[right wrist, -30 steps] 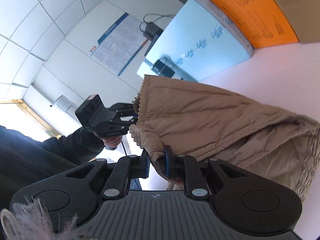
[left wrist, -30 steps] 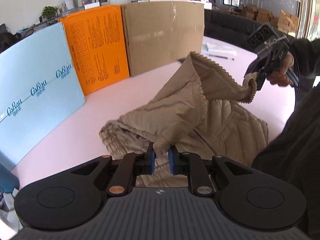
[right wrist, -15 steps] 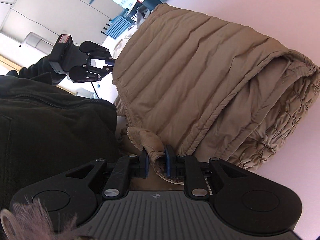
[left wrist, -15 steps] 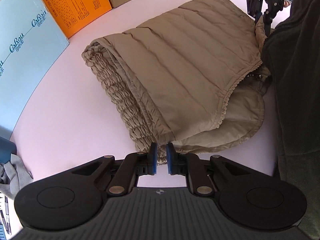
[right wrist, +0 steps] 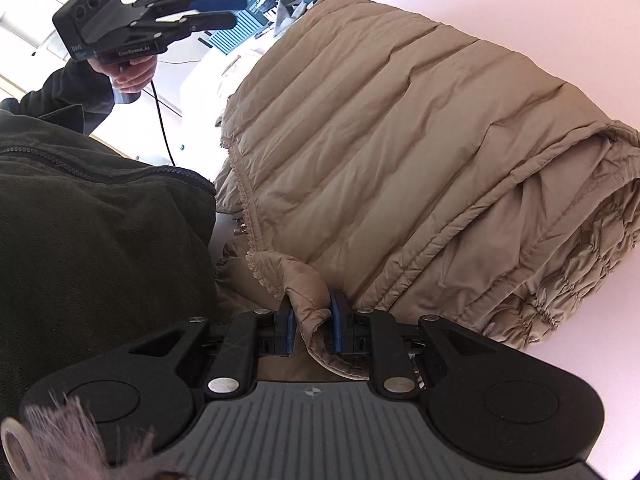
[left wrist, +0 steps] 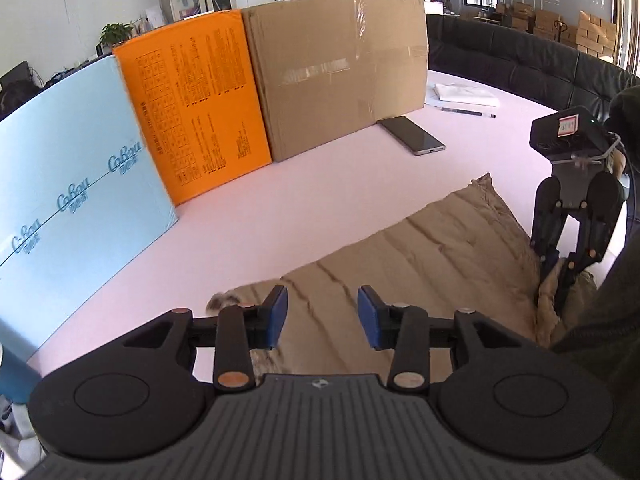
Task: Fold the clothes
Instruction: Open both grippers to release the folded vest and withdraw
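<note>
Beige quilted jacket (right wrist: 400, 152) lies folded on the pink desk (left wrist: 304, 216), at the near edge right in front of the person's dark sleeve (right wrist: 100, 216); gathered elastic hem bunched along the side away from the person, lace-trimmed edge facing them. Right tool (right wrist: 311, 326) is clamped on a puffed corner of the jacket at the near edge, blue pads pressing the fabric from both sides, narrow gap. Left tool (left wrist: 322, 316) is over the jacket's other end, jaws opening, nothing between the pads, only fabric below them; no contact visible. In the right wrist view the left tool (right wrist: 218, 10) sits raised above the jacket, gripped by a hand (right wrist: 134, 74) with a cable hanging off it. Along the far side of the desk stand a light blue board (left wrist: 76, 184), an orange box (left wrist: 192, 112) and a cardboard box (left wrist: 340, 68), side by side. A phone (left wrist: 412, 135) lies flat by the cardboard box; pen (left wrist: 468, 112) and white papers (left wrist: 464, 94) beyond it.
</note>
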Available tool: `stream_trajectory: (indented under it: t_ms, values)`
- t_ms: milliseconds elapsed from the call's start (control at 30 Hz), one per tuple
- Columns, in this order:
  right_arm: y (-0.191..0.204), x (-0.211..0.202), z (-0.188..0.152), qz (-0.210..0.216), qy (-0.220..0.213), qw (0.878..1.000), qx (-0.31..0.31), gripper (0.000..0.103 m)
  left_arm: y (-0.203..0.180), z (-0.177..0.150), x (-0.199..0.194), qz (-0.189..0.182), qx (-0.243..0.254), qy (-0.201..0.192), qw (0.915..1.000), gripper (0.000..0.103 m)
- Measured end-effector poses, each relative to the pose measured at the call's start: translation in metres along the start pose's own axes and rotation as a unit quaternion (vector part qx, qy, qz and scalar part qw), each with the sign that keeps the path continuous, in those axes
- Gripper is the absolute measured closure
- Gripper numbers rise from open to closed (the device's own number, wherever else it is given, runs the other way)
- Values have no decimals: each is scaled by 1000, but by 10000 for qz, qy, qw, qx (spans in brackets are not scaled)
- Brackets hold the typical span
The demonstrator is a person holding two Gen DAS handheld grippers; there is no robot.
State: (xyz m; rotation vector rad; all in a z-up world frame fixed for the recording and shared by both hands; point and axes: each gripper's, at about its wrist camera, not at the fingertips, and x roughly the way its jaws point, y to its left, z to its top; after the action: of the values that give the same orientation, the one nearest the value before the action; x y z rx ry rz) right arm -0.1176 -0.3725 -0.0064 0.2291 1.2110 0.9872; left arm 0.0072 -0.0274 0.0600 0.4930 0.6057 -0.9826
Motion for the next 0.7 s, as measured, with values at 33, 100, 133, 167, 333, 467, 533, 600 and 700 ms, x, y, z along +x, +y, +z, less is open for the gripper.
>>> stream_trajectory:
  t_ms: [33, 100, 133, 167, 333, 467, 533, 600, 700]
  values:
    - [2, 0, 0, -34, 24, 10000, -49, 86, -6, 3, 14, 32, -1, 57, 10000, 66]
    - [8, -2, 1, -140, 106, 9996, -211, 86, -14, 4, 41, 68, -38, 281, 9996, 66]
    - [8, -2, 1, -193, 159, 9993, -293, 85, -17, 1, 52, 68, -32, 439, 9990, 66]
    - [10, -3, 0, -240, 198, 9989, -358, 85, -19, -2, 61, 84, 2, 599, 9982, 66]
    - [10, -14, -9, -131, 77, 9998, -146, 59, -19, -37, 80, 287, 190, 1144, 9928, 66]
    - [8, -32, -9, 14, -108, 9999, -29, 46, -19, -46, 79, 377, 2, 1137, 9928, 65]
    - [7, -50, -8, 24, -426, 9991, 57, 41, -20, -49, 79, 430, -14, 1126, 9927, 64]
    - [5, -65, -7, 84, -862, 9961, 194, 37, -20, -50, 79, 451, -47, 1127, 9926, 64]
    - [6, -75, 4, 24, -1526, 9877, 330, 30, -20, -51, 81, 490, -138, 1143, 9921, 64]
